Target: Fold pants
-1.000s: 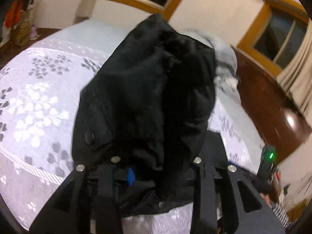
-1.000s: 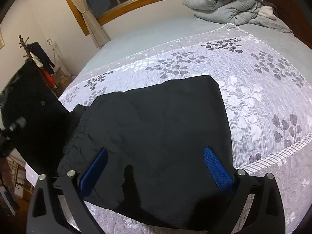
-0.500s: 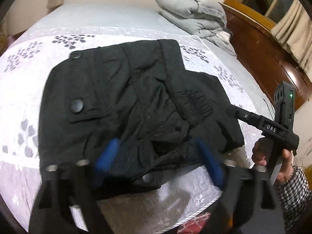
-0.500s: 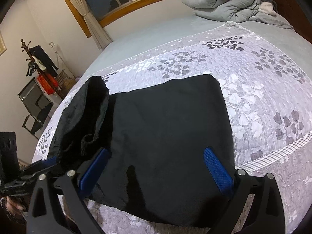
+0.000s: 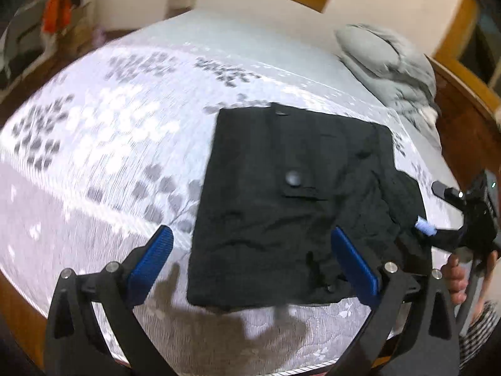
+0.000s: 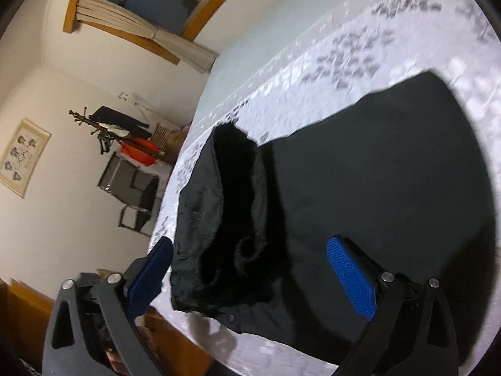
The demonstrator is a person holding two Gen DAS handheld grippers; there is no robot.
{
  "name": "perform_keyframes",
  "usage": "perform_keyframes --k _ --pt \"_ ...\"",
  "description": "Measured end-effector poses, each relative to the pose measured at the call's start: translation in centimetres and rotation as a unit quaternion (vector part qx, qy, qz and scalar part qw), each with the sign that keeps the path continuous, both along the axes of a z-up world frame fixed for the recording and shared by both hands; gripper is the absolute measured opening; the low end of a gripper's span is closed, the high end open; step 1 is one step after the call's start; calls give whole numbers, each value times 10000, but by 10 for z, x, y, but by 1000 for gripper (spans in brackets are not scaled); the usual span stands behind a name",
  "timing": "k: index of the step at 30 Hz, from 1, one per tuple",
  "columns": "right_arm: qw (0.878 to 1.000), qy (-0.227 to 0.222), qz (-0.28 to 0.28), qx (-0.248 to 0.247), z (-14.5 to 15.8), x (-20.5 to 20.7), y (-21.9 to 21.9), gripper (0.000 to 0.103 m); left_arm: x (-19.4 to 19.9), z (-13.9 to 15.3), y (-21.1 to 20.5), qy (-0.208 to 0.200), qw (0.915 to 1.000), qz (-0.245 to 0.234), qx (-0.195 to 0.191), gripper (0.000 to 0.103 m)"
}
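Left wrist view shows the black pants folded on the bed — both claws, left gripper and right gripper, spread wide, holding nothing — next, I think, flatten the lumpy edge.

Black pants lying folded near the bed's front edge; left gripper hovering above, jaws spread; right gripper reaching the pants' right edge.

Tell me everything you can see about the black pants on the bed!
The black pants lie folded into a rough rectangle on the flowery white bedspread near the bed's edge. The cloth looks thin, matte and wrinkled. A flap pocket with a round button faces up, with another button at the far edge. One side is bunched and lumpy. Both grippers hover open; neither visibly touches the cloth.
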State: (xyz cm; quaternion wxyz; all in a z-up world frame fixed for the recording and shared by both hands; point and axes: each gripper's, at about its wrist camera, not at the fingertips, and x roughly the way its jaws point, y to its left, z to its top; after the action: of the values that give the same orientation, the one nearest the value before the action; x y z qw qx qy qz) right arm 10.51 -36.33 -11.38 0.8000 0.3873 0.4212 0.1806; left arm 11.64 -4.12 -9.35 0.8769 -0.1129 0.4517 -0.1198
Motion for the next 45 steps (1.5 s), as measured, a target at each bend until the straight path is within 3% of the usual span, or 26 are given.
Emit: perform_keyframes --k 2,12,14,15,16,22,30,36,45 --pt "9998 56 120 144 -6 10 11 99 -1 -4 10 86 9998 129 -110 100" --pt "9992 80 219 -314 -9 30 50 99 5 -26 26 360 9989 222 -197 100" --pt "9991 76 192 -374 -10 32 52 84 5 -32 27 425 9986 193 -240 100" --pt "9990 87 170 -401 -11 34 53 58 5 -34 27 420 9986 181 -267 100" --pt "9988 138 170 -427 -13 34 54 49 5 -35 27 422 9985 176 -288 100" --pt "9993 144 254 -237 -14 35 52 26 5 -37 28 438 9988 70 -216 100" --pt "9980 -477 392 -144 44 19 40 21 5 -26 29 495 9982 217 -264 100" --pt "9964 -773 349 -51 83 2 8 21 0 -12 10 380 9990 28 -235 100" --pt "9966 -775 -218 -197 93 -20 -54 21 -9 -9 -35 400 9979 -481 -160 100"
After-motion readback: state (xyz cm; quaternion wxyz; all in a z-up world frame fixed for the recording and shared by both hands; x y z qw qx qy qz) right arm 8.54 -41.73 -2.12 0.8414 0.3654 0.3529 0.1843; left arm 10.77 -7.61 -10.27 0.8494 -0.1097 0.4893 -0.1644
